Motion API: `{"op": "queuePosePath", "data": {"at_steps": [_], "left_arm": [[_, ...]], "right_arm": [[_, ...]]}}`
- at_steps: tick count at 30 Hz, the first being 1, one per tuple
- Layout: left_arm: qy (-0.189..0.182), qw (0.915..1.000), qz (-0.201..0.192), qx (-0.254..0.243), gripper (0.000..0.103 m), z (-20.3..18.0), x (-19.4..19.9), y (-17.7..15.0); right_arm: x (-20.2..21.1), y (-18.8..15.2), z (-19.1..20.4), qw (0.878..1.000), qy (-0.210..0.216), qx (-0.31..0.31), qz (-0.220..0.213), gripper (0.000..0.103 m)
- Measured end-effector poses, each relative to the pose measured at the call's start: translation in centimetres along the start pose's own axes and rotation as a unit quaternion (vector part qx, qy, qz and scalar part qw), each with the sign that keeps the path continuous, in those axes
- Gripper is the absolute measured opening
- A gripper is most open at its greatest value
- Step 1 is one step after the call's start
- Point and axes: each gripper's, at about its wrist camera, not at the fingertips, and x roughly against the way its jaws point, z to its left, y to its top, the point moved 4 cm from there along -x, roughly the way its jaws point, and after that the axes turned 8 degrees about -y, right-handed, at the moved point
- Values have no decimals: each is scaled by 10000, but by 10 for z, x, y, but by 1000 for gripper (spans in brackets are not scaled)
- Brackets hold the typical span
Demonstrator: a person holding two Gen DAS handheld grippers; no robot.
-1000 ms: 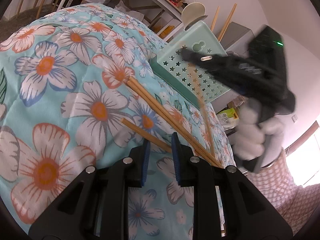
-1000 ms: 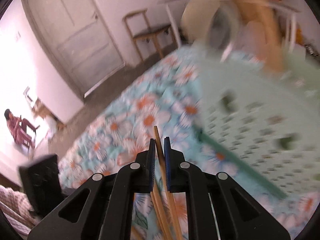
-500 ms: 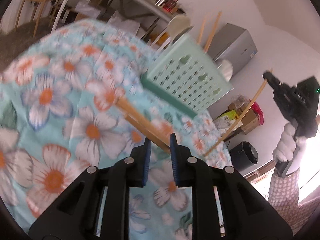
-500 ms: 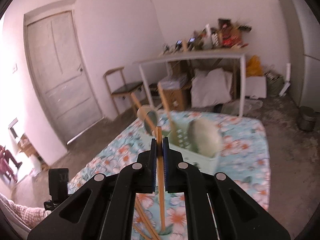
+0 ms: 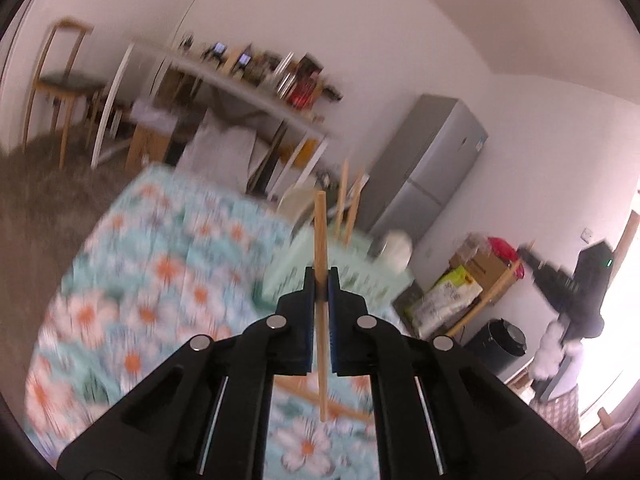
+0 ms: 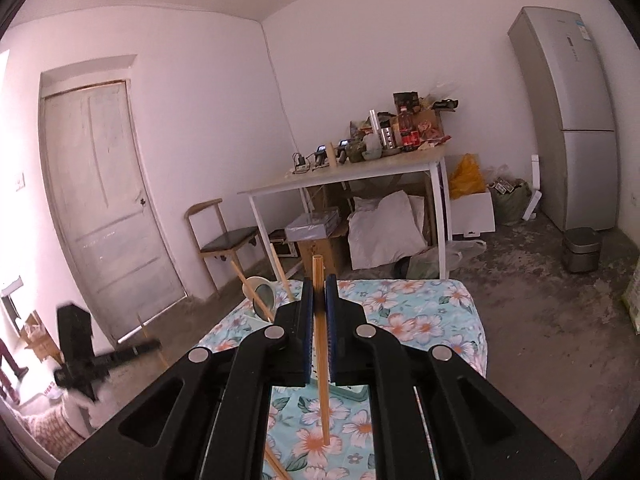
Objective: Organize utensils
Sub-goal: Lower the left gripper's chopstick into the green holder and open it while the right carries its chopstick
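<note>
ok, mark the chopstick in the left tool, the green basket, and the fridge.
chopstick (image 5: 320,236): left wrist view, shaft above the tool tips.
green basket (image 5: 292,276): left wrist view, blurred near wall.
fridge (image 6: 576,120): right wrist view, front door panel.

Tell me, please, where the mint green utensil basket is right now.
In the left wrist view, the basket sits on the floral cloth, just beyond the left gripper.

A: What blocks the way ahead?
B: The mint basket stands on the floral bed, with upright chopsticks and a ladle sticking out of its top.
A: Where is open room?
B: Above the bed, between the left claw and the right claw, each pinching a chopstick.
</note>
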Motion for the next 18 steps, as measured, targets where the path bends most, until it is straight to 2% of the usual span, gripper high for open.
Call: {"op": "queuePosePath", "data": {"at_steps": [5,9,10,15,18], "left_arm": [[-313,9961,-537,-618,5,-45,-11,51],[-348,9862,-921,-1331,5,-84,-31,77],[-308,9814,-1024,-1593,5,-96,-42,83],[-135,9702,-1087,-2162,5,-117,-89,88],[134,9653,-988,-2414,5,-115,-129,82]], "right_arm": [[5,-5,-7,9999,51,-79,-39,6],[3,-7,-12,9998,125,-145,-68,6],[3,-7,-13,9998,139,-149,-80,6],[0,-7,-20,9994,214,-248,-131,6],[-2,-8,-24,9992,251,-283,-122,6]]}}
